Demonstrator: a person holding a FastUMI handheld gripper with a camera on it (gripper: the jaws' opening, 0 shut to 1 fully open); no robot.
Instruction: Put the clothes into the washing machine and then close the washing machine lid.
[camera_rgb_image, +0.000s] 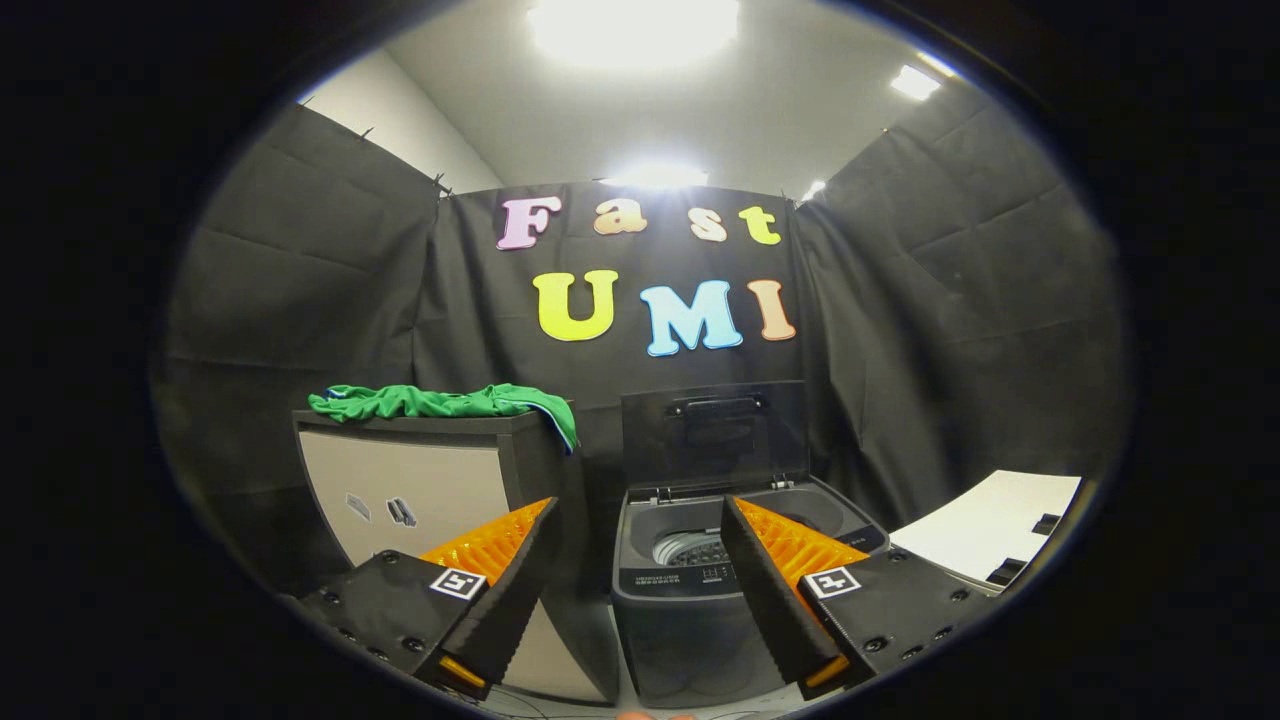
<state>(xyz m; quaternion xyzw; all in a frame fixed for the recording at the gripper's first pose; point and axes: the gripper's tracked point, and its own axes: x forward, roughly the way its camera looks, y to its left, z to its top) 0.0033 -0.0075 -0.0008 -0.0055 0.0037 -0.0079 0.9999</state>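
Your green clothes (440, 402) lie in a rumpled heap on the top of the dark cabinet (420, 480), spread from its left edge to its right corner, where one end hangs down over the side. They sit up beyond your left finger, well apart from it, nothing touching them. Just right of the cabinet stands the washing machine (690, 590), and its lid (715, 430) is up, standing near upright against the black wall, so you can see the metal drum (690, 548) down inside. The machine lands straight ahead, in the gap between your fingers. Your hand-held gripper (635, 565) is spread wide and holds nothing, its orange-ribbed fingers (490, 545) angled apart. Off beyond your right finger, a white surface (985, 535) carries a couple of small dark items near its edge.
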